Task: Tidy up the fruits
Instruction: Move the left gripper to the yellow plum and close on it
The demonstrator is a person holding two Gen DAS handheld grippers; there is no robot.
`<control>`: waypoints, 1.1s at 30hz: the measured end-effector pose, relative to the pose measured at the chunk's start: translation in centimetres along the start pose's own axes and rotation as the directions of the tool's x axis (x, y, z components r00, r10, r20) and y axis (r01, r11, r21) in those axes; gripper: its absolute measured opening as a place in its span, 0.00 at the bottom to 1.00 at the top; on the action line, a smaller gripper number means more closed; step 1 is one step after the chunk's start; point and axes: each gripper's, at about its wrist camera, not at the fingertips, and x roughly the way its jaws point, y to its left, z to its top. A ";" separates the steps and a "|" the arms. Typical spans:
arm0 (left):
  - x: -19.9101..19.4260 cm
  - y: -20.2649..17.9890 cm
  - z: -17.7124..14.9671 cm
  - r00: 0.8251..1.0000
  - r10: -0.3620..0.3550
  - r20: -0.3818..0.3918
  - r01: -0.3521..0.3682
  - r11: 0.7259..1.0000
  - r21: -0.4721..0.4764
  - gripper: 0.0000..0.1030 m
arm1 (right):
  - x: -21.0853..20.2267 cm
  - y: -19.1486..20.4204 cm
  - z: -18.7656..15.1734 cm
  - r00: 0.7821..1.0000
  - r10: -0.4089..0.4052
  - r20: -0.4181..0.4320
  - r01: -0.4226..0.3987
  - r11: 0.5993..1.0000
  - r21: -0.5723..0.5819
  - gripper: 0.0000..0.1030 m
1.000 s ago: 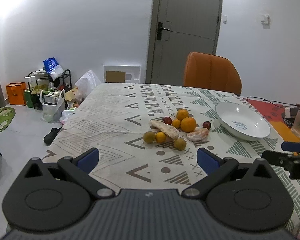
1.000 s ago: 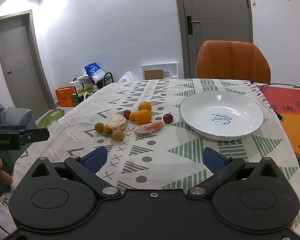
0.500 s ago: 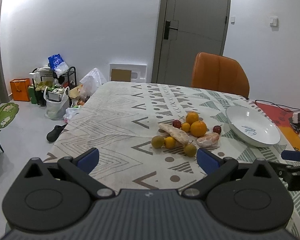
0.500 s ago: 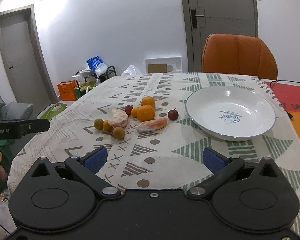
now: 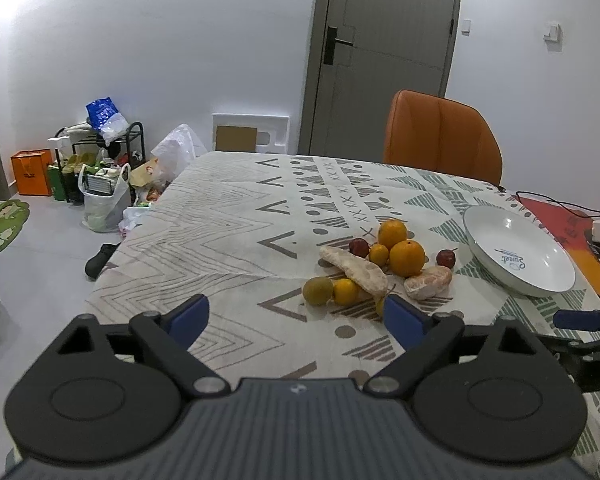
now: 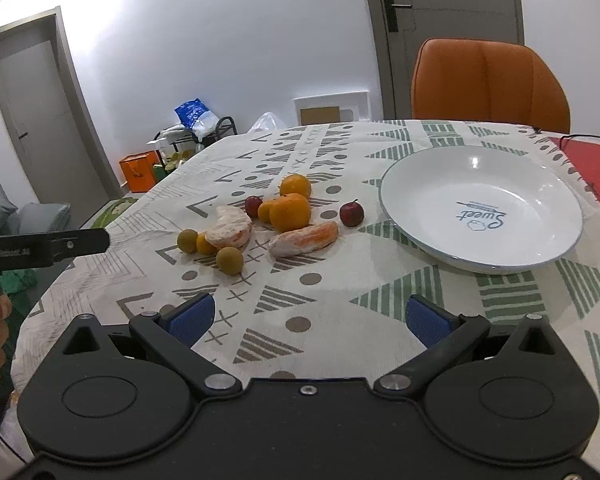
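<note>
The table under a cream cloth with grey and green geometric print (image 6: 340, 304) carries every task item. A padded orange chair (image 6: 488, 80) stands at its far edge. The white shallow bowl with a thin blue rim (image 6: 480, 208) rests near the right edge, nothing in it. Left of the bowl, toward the table's middle, lies the fruit cluster: two round oranges (image 6: 290, 212), two peeled citrus pieces (image 6: 304, 238), small red fruits (image 6: 351, 213) and small yellow-green fruits (image 6: 229, 261). The left gripper (image 5: 296, 318) and the right gripper (image 6: 310, 318) hover over the near edge, blue-padded fingers spread wide, holding nothing.
</note>
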 end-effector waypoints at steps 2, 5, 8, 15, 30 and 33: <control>0.6 0.0 0.2 1.000 -0.005 -0.005 0.005 1.000 0.000 0.89 | 0.4 -0.1 0.2 1.000 0.009 -0.001 -0.009 1.000 0.006 1.00; 1.4 0.0 0.3 1.000 -0.015 -0.006 0.015 1.000 -0.003 0.87 | 0.8 -0.1 0.4 1.000 0.017 -0.003 -0.017 1.000 0.002 1.00; 2.5 -0.1 0.5 1.000 -0.024 -0.017 0.024 1.000 -0.006 0.81 | 1.3 0.4 0.7 1.000 0.023 -0.004 -0.023 0.999 -0.040 1.00; 5.2 -0.2 0.7 0.997 -0.040 -0.058 0.040 0.999 -0.011 0.65 | 3.0 0.2 1.2 1.000 0.021 -0.023 -0.022 0.999 -0.042 1.00; 8.6 0.4 0.7 0.994 -0.052 -0.096 0.048 0.998 -0.044 0.42 | 5.9 0.2 2.3 0.999 0.039 -0.019 -0.040 0.998 -0.052 1.00; 9.1 0.7 0.6 0.993 -0.057 -0.100 0.052 0.997 -0.060 0.38 | 6.4 0.5 2.5 0.999 0.040 -0.016 -0.041 0.998 -0.057 1.00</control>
